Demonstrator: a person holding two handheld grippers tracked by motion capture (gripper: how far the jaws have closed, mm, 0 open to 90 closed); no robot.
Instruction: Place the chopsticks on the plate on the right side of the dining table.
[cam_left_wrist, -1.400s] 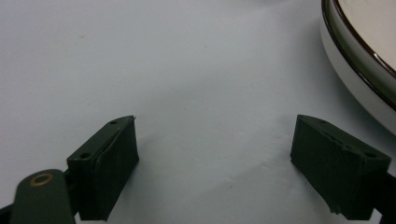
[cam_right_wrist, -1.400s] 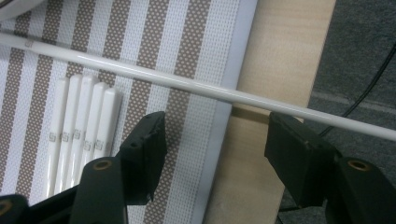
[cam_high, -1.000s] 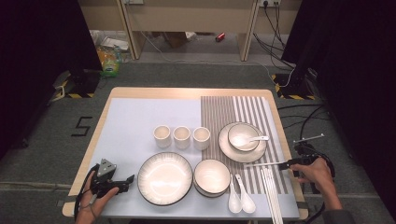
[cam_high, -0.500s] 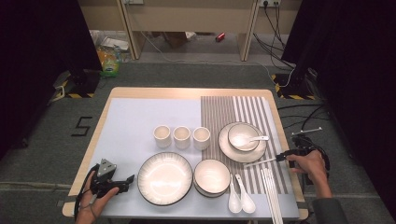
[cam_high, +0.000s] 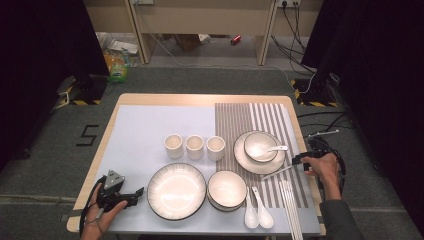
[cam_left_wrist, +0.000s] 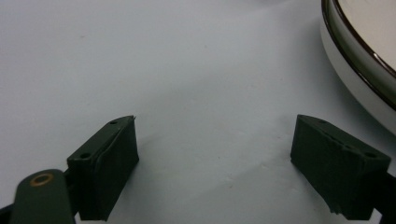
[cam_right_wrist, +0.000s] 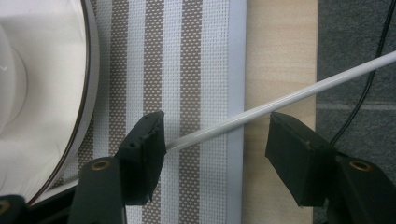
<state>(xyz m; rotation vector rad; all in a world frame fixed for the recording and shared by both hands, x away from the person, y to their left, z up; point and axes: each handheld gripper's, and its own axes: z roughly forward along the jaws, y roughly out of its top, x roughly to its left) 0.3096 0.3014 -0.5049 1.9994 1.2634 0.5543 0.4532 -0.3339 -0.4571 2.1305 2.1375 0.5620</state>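
A thin white chopstick (cam_right_wrist: 303, 91) runs slantwise across the gap of my right gripper (cam_right_wrist: 217, 121). Its near end is hidden behind the left jaw, and its far part reaches out past the table edge. The jaws stand wide apart and no pad presses on the stick. From above, the chopstick (cam_high: 277, 172) lies beside the plate (cam_high: 245, 160) that holds a bowl (cam_high: 260, 142) and a spoon (cam_high: 274, 148), with my right gripper (cam_high: 298, 160) at the stick's right end. My left gripper (cam_high: 137, 196) rests open and empty on the pale mat, left of the large plate (cam_high: 176, 191); in the left gripper view (cam_left_wrist: 215, 135) that plate's rim (cam_left_wrist: 355, 60) is at the upper right.
Three cups (cam_high: 194, 147) stand in a row mid-table. A stack of bowls (cam_high: 227, 189), two white spoons (cam_high: 256, 213) and several chopsticks (cam_high: 290, 210) sit near the front edge. A striped mat (cam_high: 227, 120) covers the right half. Cables trail on the floor to the right.
My right hand has moved up and left toward the plate with the bowl, and the chopstick's right end has swung up with it. The left gripper has stayed put.
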